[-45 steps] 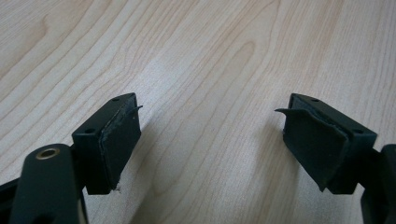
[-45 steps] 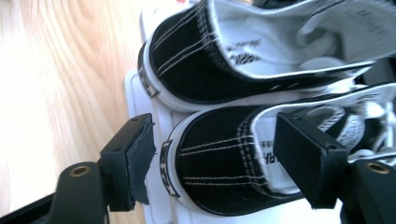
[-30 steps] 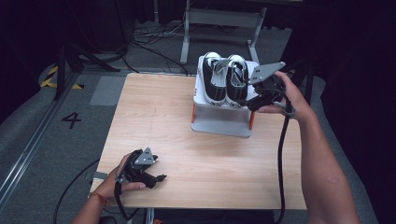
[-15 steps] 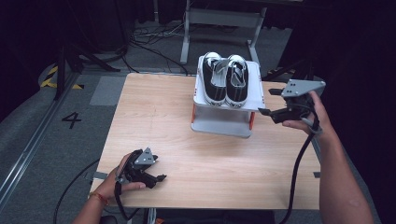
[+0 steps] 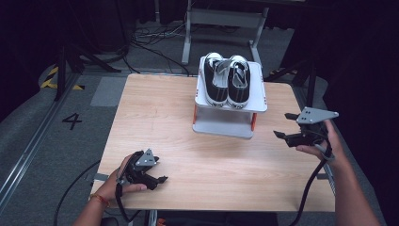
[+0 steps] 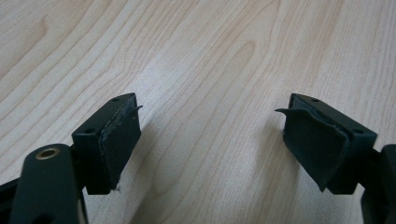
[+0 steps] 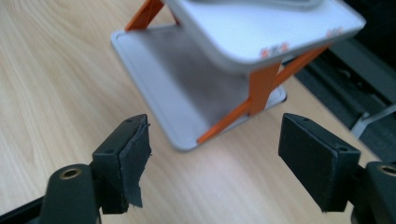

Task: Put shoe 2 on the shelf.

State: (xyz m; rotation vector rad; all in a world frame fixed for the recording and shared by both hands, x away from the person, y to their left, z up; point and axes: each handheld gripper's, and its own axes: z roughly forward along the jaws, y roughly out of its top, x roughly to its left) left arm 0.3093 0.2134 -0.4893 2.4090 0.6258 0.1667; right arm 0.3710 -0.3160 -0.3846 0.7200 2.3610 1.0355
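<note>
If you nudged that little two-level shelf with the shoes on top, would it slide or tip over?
Probably slide. The shelf sits on a flat base plate on the smooth wooden table, so little would catch. It looks like light plastic on thin orange struts, so a gentle push should move it. The shoes load the top tier, so a high, hard shove might tip it.

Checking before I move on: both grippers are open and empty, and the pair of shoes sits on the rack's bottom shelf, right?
Not quite. The shoes sit on the top shelf of the rack, as the high view shows; its bottom shelf is bare in the right gripper view. Both the left gripper and right gripper are open and empty.
</note>
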